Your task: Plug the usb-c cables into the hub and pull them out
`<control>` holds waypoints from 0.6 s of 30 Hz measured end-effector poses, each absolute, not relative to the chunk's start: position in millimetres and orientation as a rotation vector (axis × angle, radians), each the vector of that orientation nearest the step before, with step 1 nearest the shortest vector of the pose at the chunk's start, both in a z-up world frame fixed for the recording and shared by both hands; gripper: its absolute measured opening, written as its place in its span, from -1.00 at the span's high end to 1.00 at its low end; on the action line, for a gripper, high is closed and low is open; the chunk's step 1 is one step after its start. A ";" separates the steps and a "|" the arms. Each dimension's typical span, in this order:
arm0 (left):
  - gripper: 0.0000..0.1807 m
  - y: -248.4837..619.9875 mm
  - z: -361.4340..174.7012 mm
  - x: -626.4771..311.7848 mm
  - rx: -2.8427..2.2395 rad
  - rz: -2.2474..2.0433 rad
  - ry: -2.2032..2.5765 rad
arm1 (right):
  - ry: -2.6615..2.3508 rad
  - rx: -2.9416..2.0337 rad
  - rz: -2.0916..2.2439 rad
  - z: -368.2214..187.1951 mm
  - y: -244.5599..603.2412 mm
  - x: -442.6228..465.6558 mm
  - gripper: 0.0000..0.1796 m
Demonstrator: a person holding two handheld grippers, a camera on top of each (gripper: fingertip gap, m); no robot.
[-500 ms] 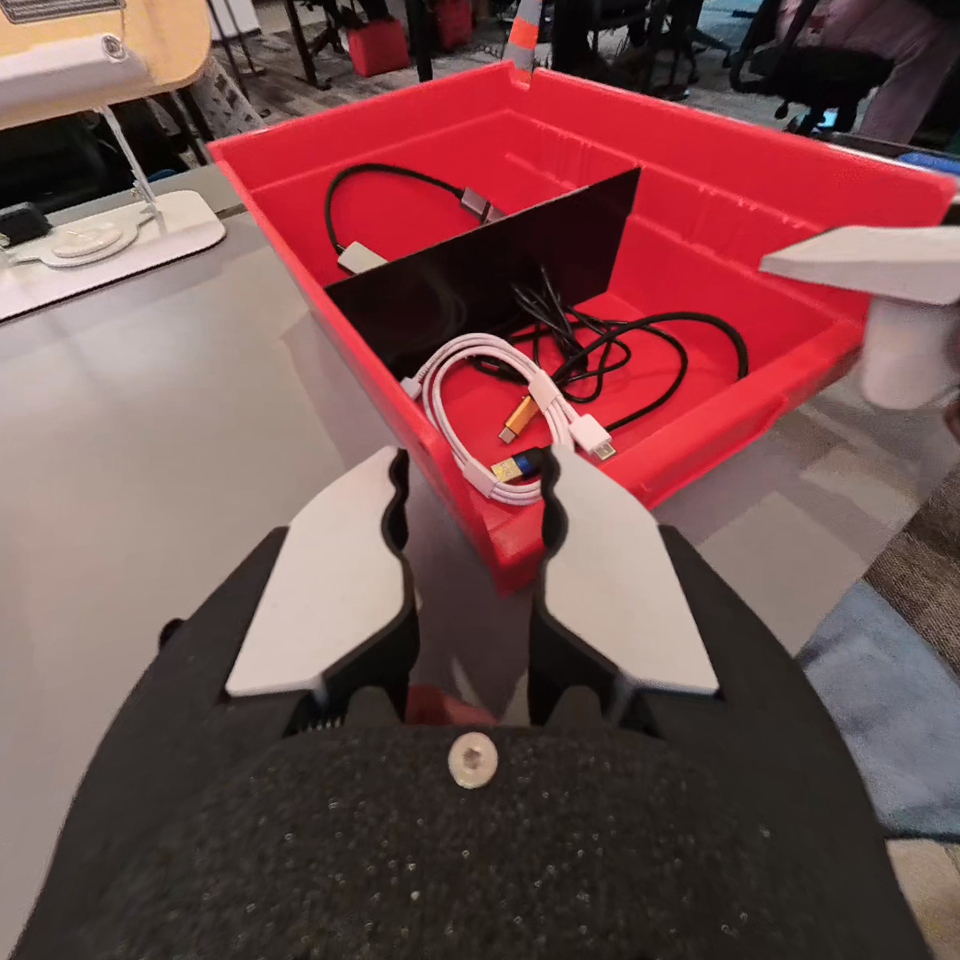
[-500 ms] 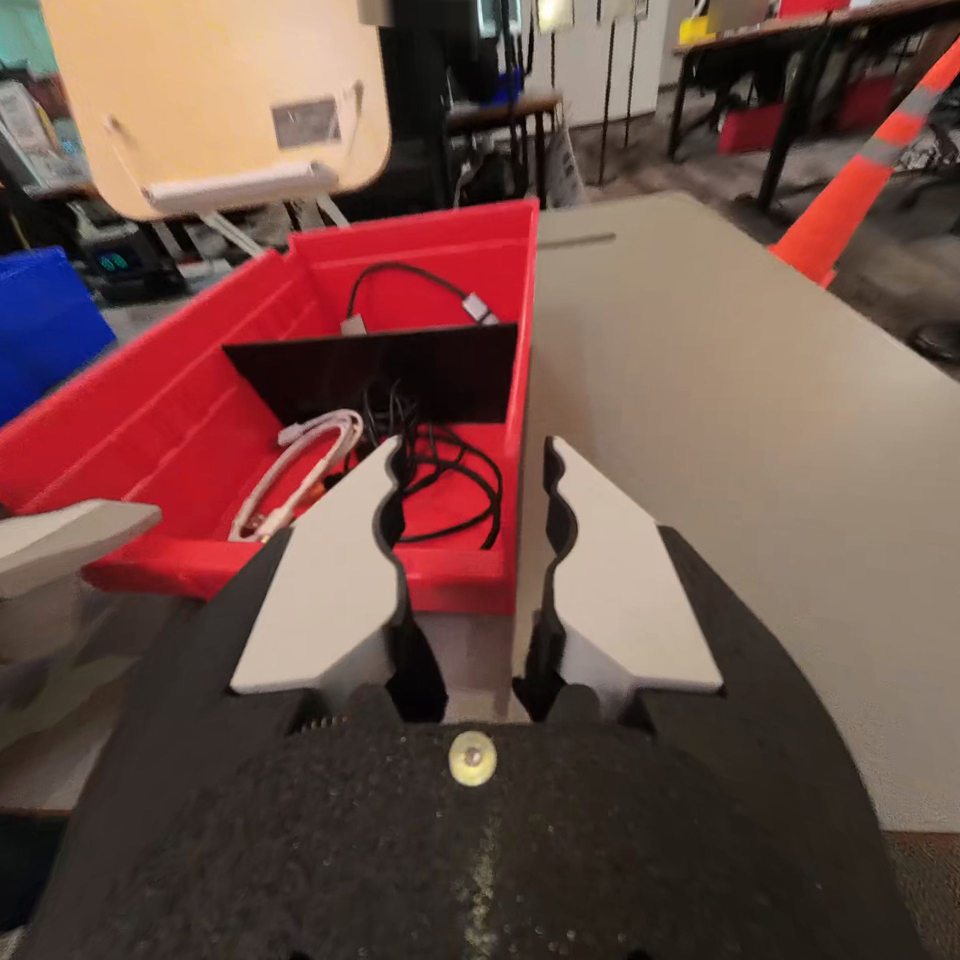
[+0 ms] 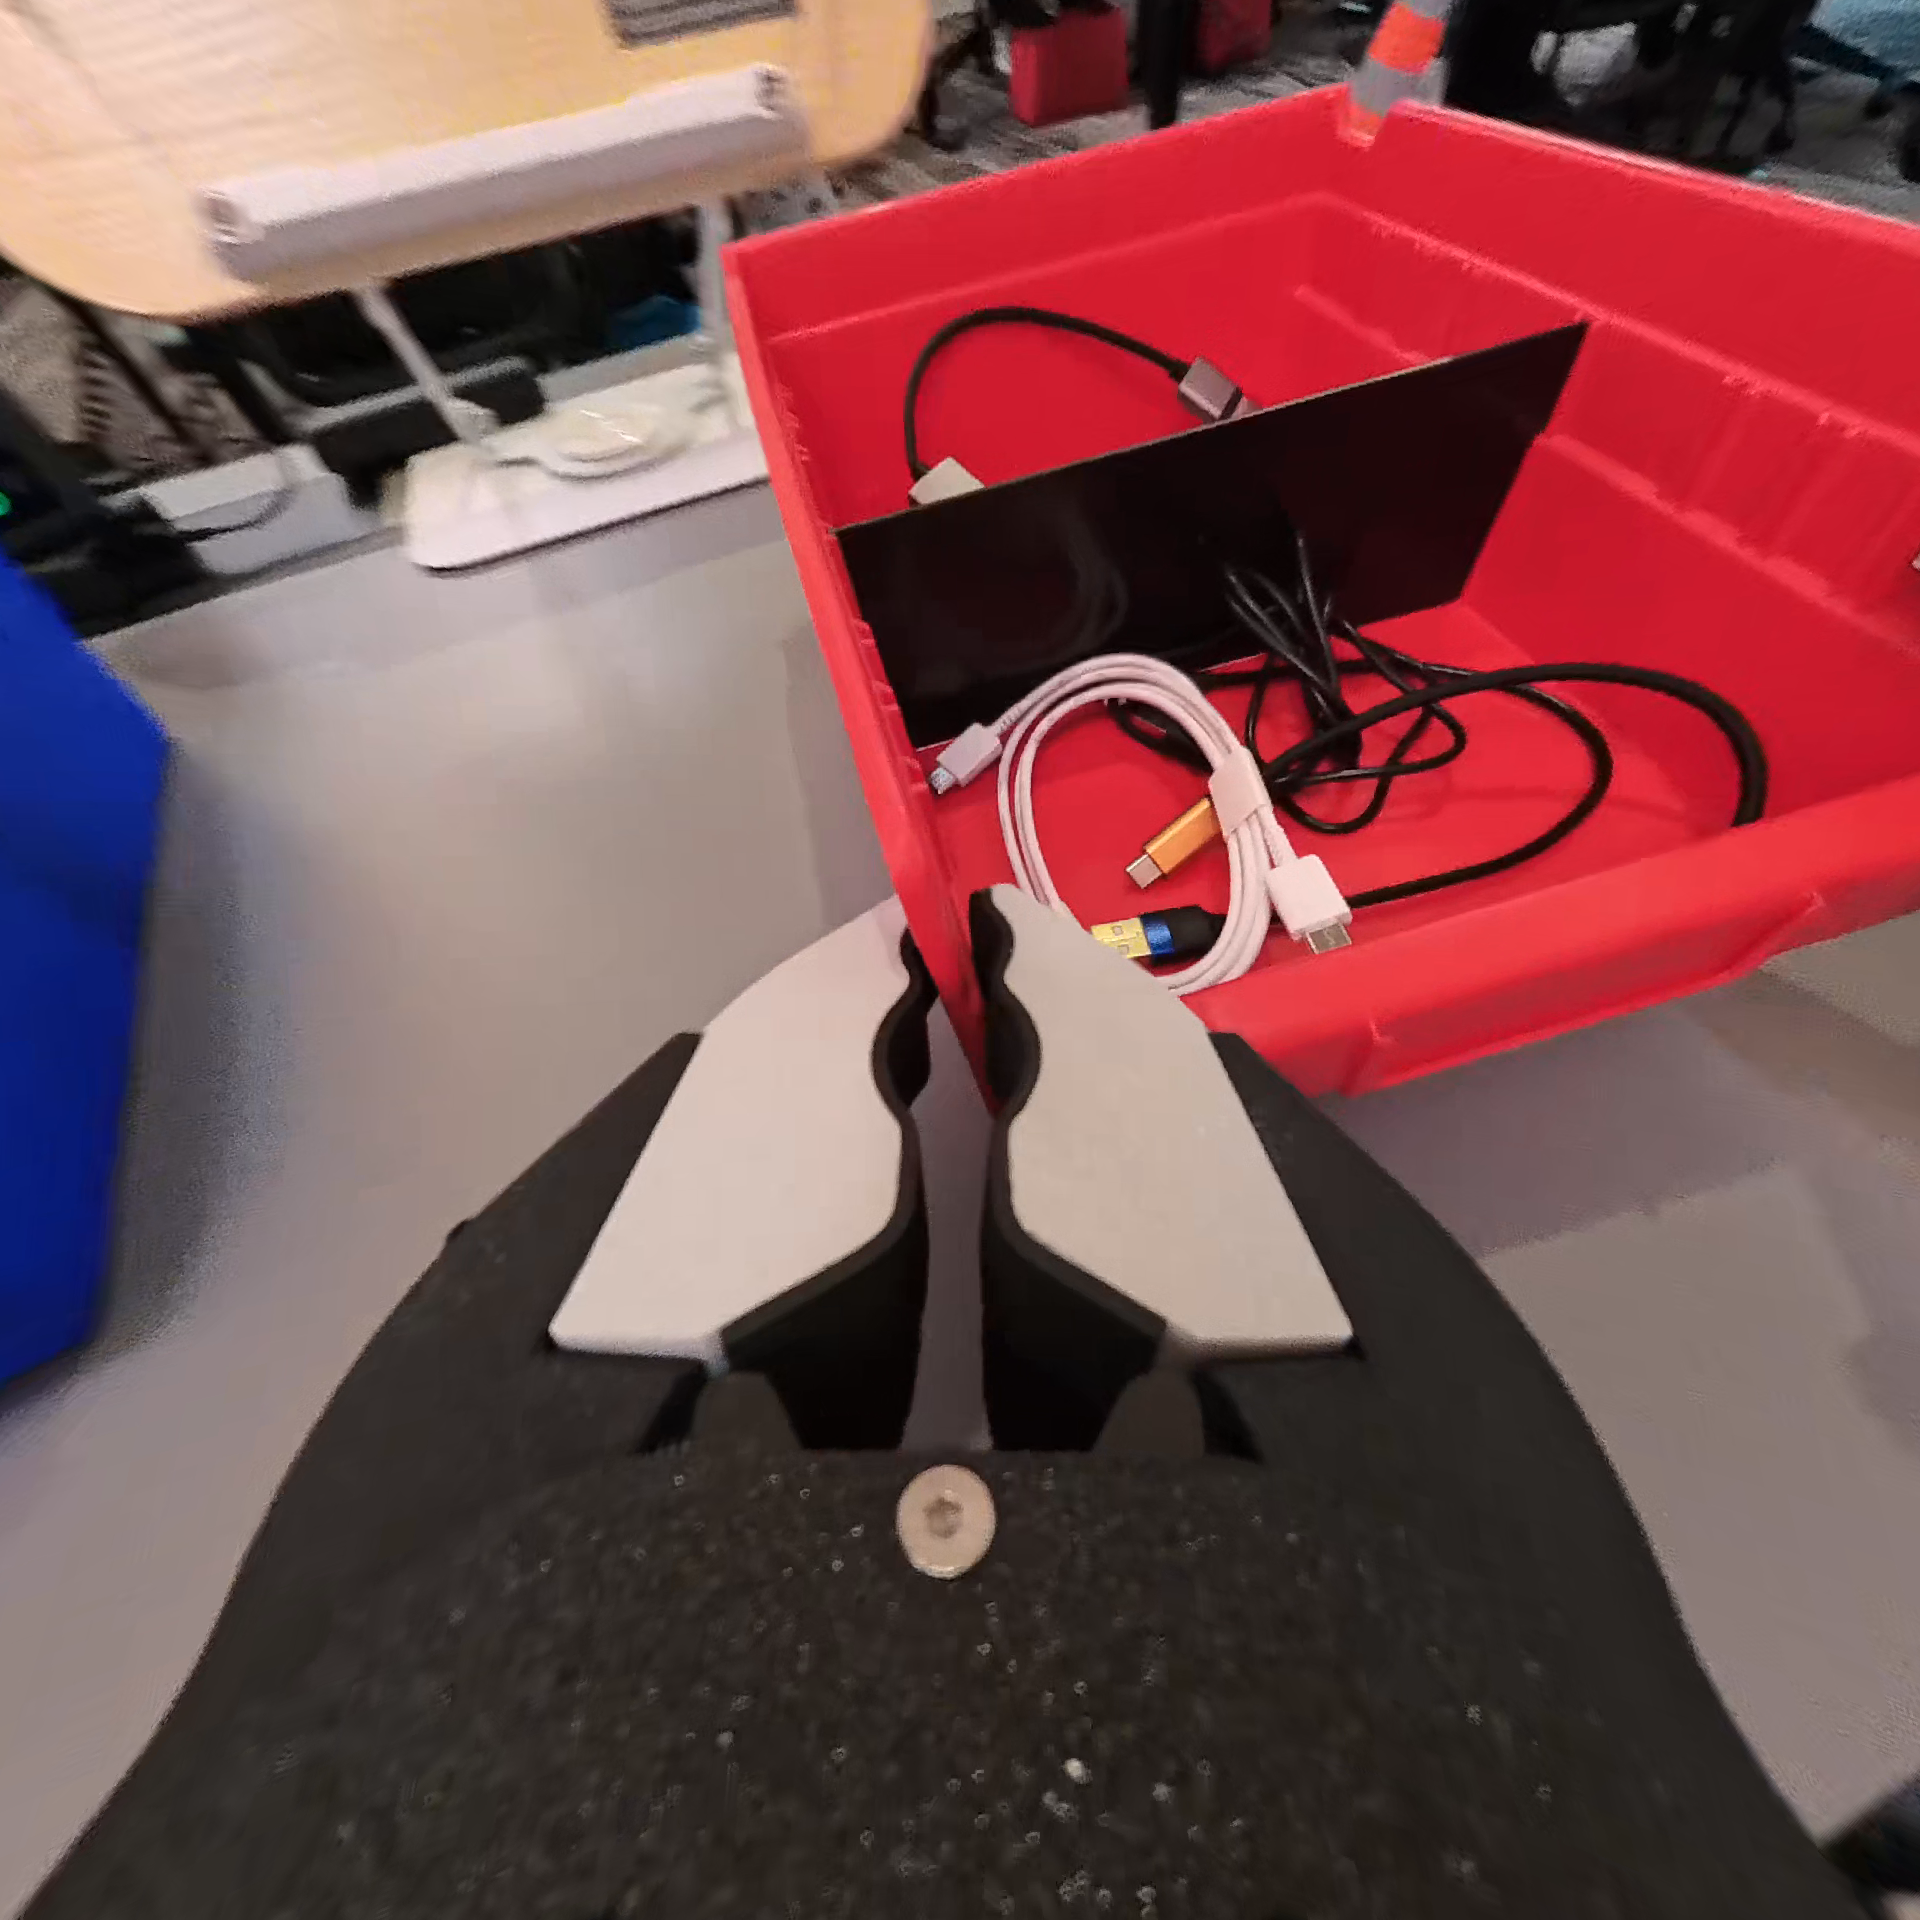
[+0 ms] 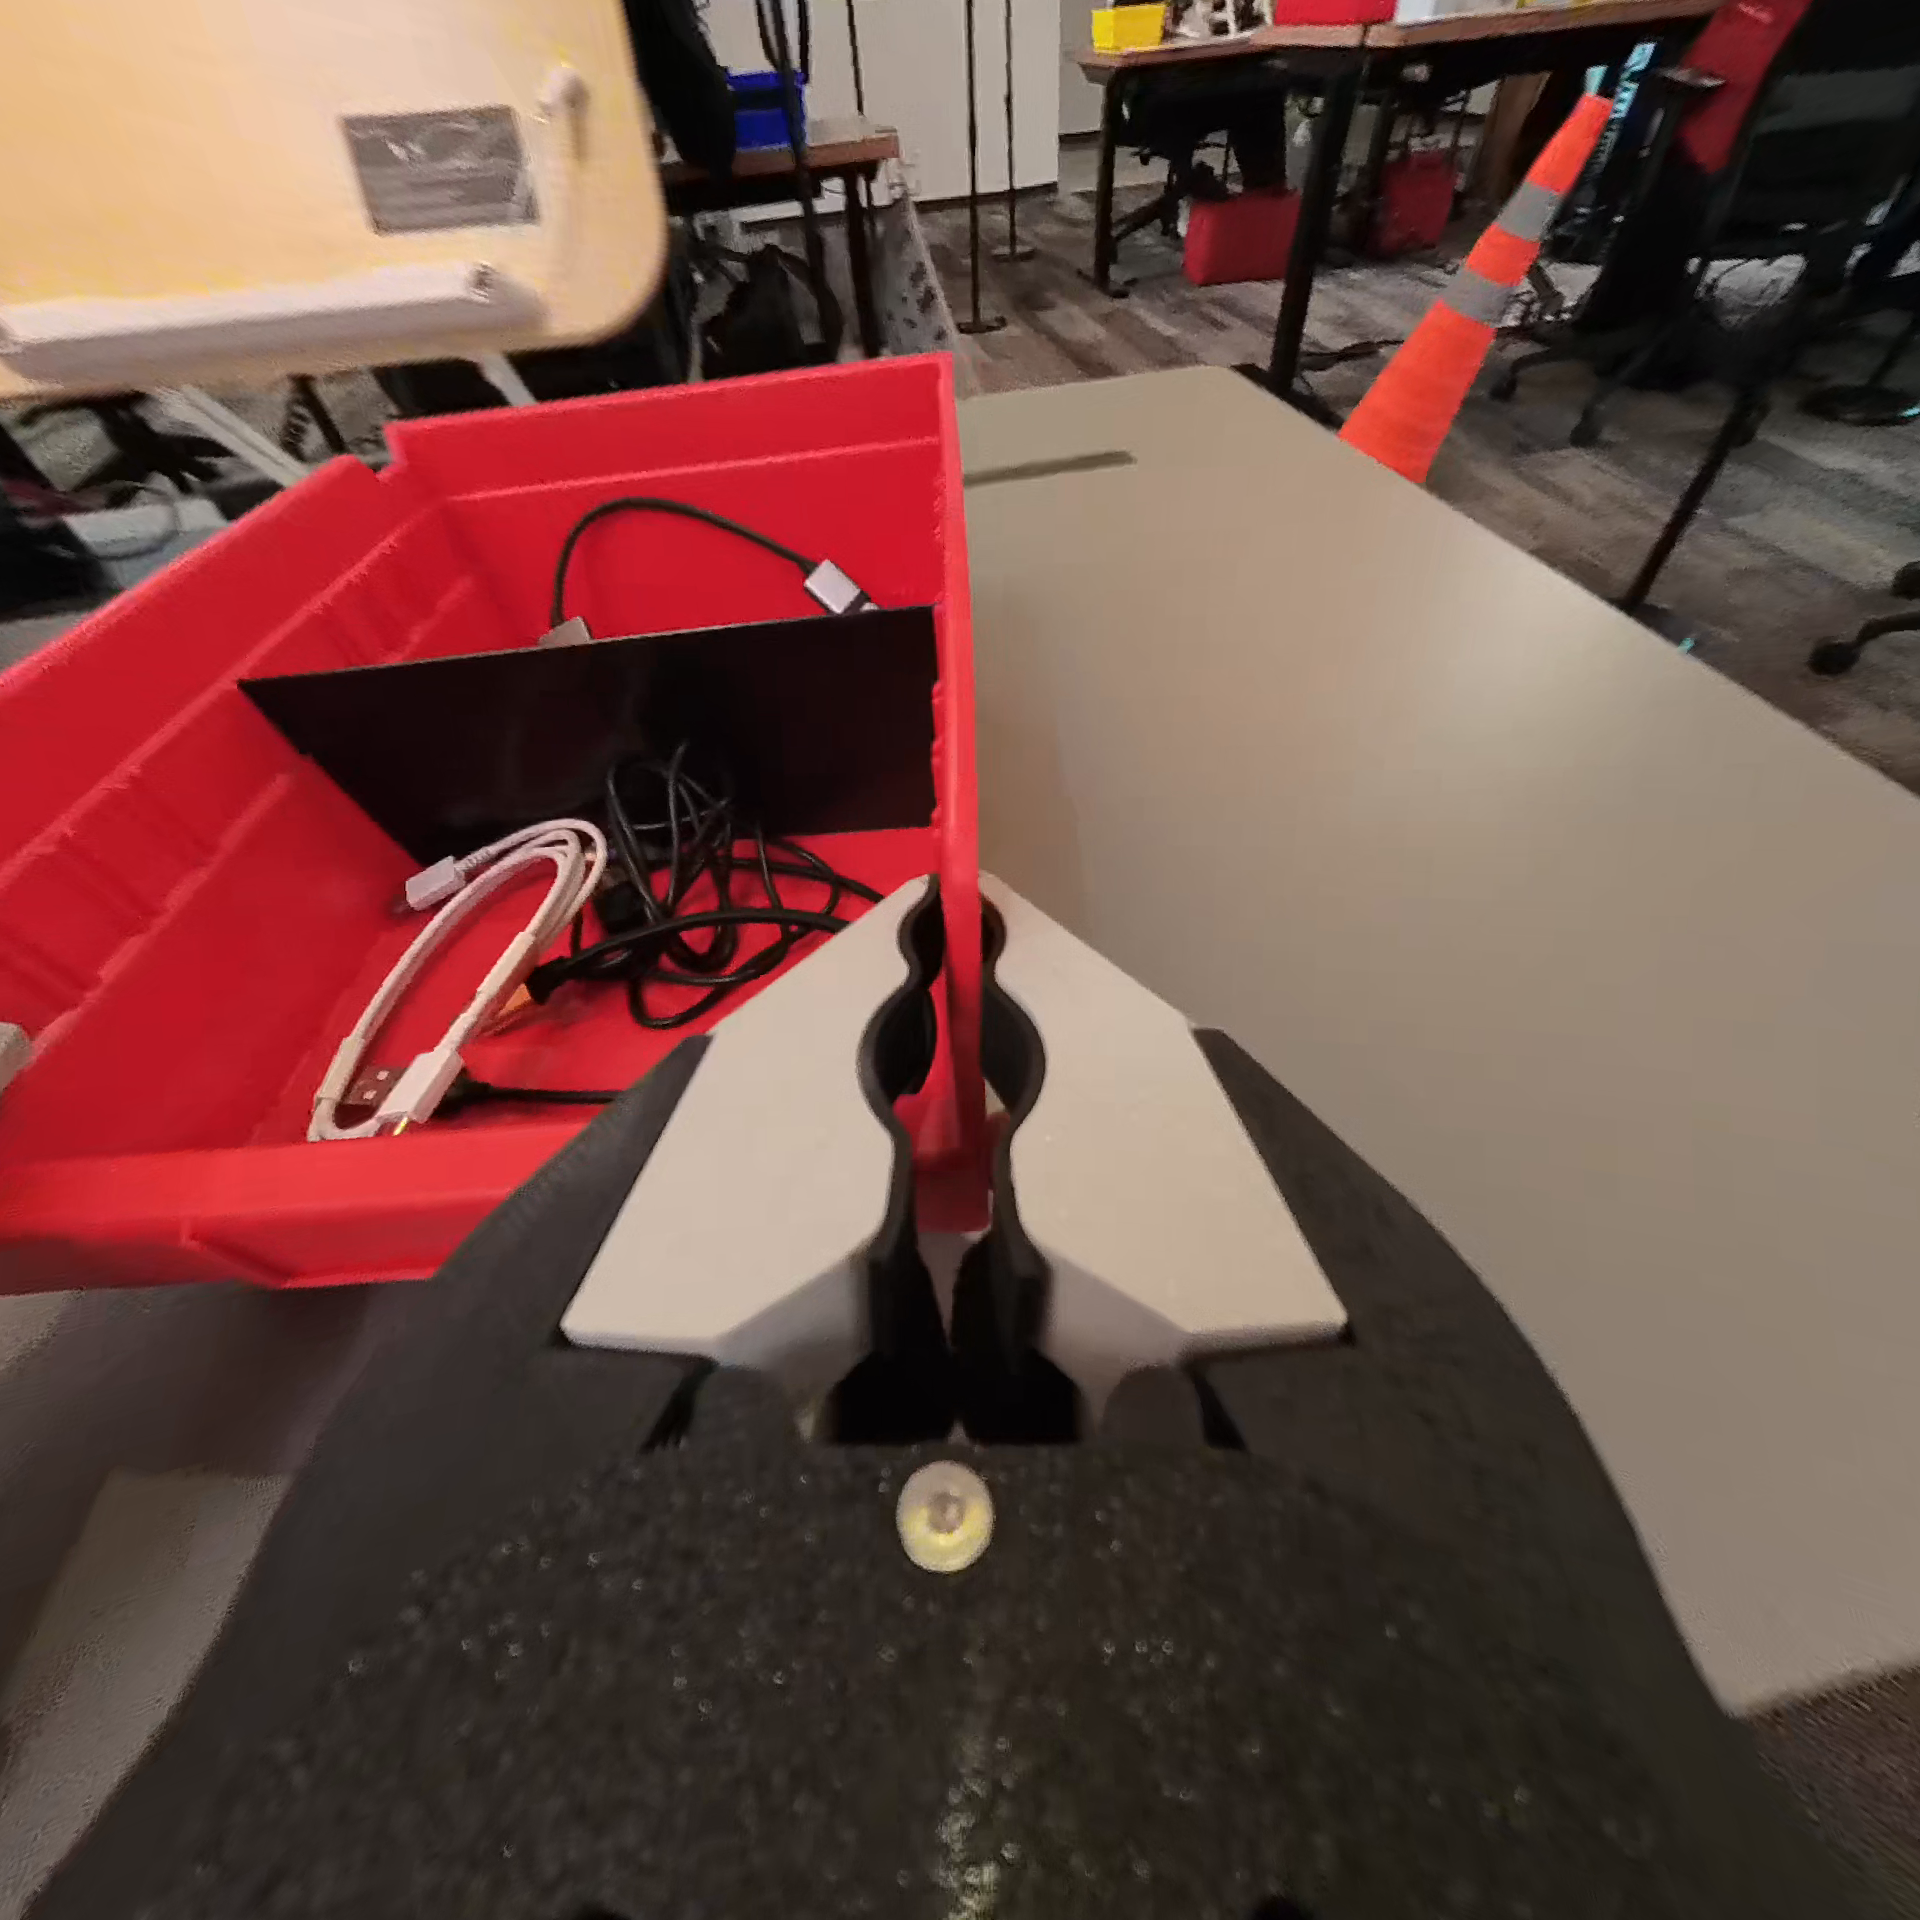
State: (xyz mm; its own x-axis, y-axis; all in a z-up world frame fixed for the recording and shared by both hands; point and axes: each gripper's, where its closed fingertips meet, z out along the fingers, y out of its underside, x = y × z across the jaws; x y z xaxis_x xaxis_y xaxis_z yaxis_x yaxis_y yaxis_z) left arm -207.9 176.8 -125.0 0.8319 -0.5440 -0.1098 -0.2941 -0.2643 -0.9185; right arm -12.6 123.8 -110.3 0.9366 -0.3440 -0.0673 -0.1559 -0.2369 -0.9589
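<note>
A red bin [image 3: 1558, 977] stands on the grey table, split by a black divider [image 3: 1195, 551]. The near compartment holds a white cable bundle [image 3: 1122, 707], tangled black cables [image 3: 1455, 748], an orange plug [image 3: 1174, 836] and a blue-and-gold plug [image 3: 1143, 935]. The far compartment holds a grey hub [image 3: 940, 480] on a black cable. My left gripper [image 3: 943, 920] is shut on the bin's left wall near the front corner. My right gripper [image 4: 956, 899] is shut on the right wall of the bin [image 4: 208, 1205]. The right wrist view also shows the white cable bundle [image 4: 468, 966] and the hub [image 4: 566, 629].
A blue bin [image 3: 62, 987] stands at the left of the table [image 3: 468, 883]. A wooden board on a white stand [image 3: 468, 135] is behind it. The grey table [image 4: 1403, 935] runs to the right of the red bin. An orange cone [image 4: 1455, 312] stands on the floor beyond. Across from one pair of fingers to the other is roughly 20 cm.
Both grippers were open near the bin's front corners. Each has moved forward and shut on a side wall of the red bin. The right gripper's finger has left the left wrist view.
</note>
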 end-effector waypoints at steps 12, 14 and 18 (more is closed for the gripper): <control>0.94 235.8 -122.6 -339.2 -1.894 -0.068 0.510 | 0.139 -1.849 0.031 -126.1 227.2 -141.7 0.98; 0.94 241.9 -132.6 -344.3 -1.928 -0.106 0.465 | 0.103 -1.833 0.028 -125.4 231.9 -148.2 0.98; 0.68 235.3 -136.1 -346.1 -2.008 -0.258 0.416 | -0.002 -1.854 -0.043 -127.7 229.5 -150.8 0.93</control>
